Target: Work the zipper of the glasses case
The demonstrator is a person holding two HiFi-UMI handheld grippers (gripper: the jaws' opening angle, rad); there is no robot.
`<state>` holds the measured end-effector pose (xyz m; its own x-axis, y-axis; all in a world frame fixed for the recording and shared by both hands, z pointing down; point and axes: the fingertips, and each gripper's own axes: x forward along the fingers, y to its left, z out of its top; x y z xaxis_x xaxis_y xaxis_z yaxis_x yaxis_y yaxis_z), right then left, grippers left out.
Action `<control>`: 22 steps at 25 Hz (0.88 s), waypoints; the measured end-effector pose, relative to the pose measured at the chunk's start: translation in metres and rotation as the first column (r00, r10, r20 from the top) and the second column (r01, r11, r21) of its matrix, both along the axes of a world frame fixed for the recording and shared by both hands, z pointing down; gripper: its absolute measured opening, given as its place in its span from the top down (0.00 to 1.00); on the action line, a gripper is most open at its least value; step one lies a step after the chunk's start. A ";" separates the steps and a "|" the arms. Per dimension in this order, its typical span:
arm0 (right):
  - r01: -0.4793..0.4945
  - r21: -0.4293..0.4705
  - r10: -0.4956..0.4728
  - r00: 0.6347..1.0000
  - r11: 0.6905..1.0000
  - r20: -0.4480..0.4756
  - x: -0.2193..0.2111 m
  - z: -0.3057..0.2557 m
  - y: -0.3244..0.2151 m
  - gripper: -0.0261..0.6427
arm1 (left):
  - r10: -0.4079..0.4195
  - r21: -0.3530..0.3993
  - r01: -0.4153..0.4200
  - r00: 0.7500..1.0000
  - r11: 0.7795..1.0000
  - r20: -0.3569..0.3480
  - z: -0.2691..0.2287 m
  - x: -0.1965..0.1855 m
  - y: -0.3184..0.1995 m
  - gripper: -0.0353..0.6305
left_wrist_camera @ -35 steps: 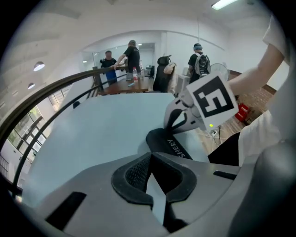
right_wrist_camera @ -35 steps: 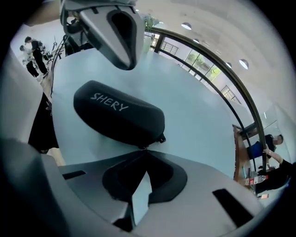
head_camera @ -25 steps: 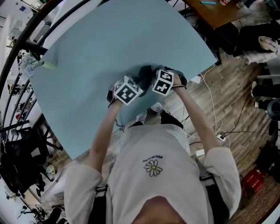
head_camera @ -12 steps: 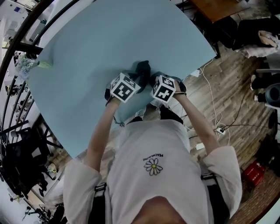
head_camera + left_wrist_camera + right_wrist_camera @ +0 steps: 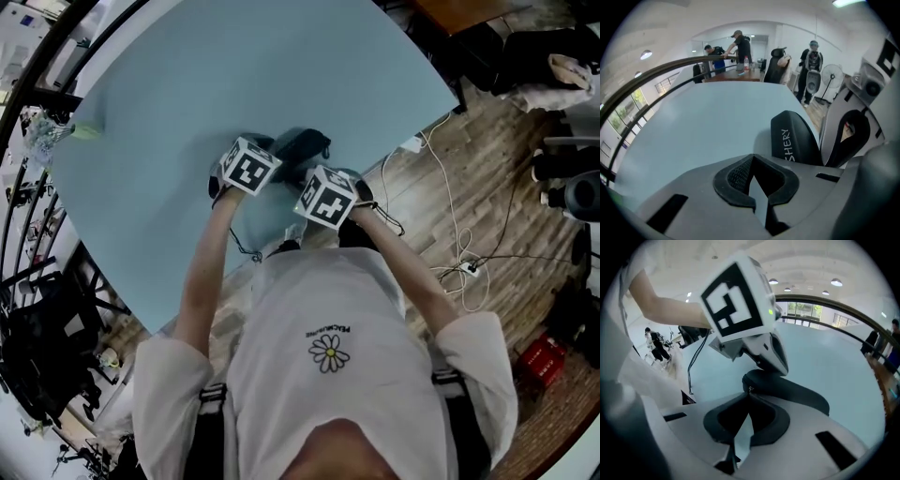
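Lying near the front edge of a pale blue table [image 5: 187,84], the black glasses case [image 5: 306,145] hides its inside. The right gripper [image 5: 748,395] view shows jaws pinched on the small zipper tab [image 5: 750,389]. The left gripper [image 5: 752,158] view shows jaws closed and empty, and white lettering on the case.

Pale blue tabletop [image 5: 234,75] lies open far and left of the black glasses case [image 5: 309,145]; a small green object [image 5: 86,133] occupies its left edge.
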<state>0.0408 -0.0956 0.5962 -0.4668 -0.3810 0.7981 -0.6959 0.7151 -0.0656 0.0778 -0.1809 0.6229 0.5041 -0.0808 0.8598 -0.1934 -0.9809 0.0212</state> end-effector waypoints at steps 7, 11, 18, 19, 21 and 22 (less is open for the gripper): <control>0.016 0.042 -0.011 0.992 0.999 -0.122 0.018 0.012 -0.001 0.95 | -0.098 -0.192 0.091 0.995 0.977 -0.024 -0.012 -0.018 0.010 0.93; 0.045 0.099 -0.020 0.970 0.994 -0.242 0.043 0.024 -0.013 0.95 | -0.169 -0.308 0.152 0.985 0.939 -0.027 -0.007 -0.041 0.037 0.93; 0.319 0.162 -0.247 0.902 0.934 -0.354 0.041 0.044 -0.050 0.95 | -0.064 -0.438 0.030 0.996 0.898 -0.063 0.005 -0.029 0.140 0.93; 0.338 0.153 -0.268 0.897 0.929 -0.352 0.039 0.045 -0.050 0.95 | -0.072 -0.424 0.030 0.994 0.905 -0.085 -0.001 -0.026 0.140 0.93; 0.353 0.144 -0.290 0.896 0.924 -0.338 0.037 0.045 -0.049 0.95 | -0.086 -0.342 0.034 0.987 0.939 -0.138 -0.025 -0.021 0.121 0.93; 0.356 0.144 -0.294 0.896 0.923 -0.333 0.037 0.045 -0.049 0.95 | -0.083 -0.274 0.035 0.983 0.961 -0.163 -0.040 -0.017 0.104 0.93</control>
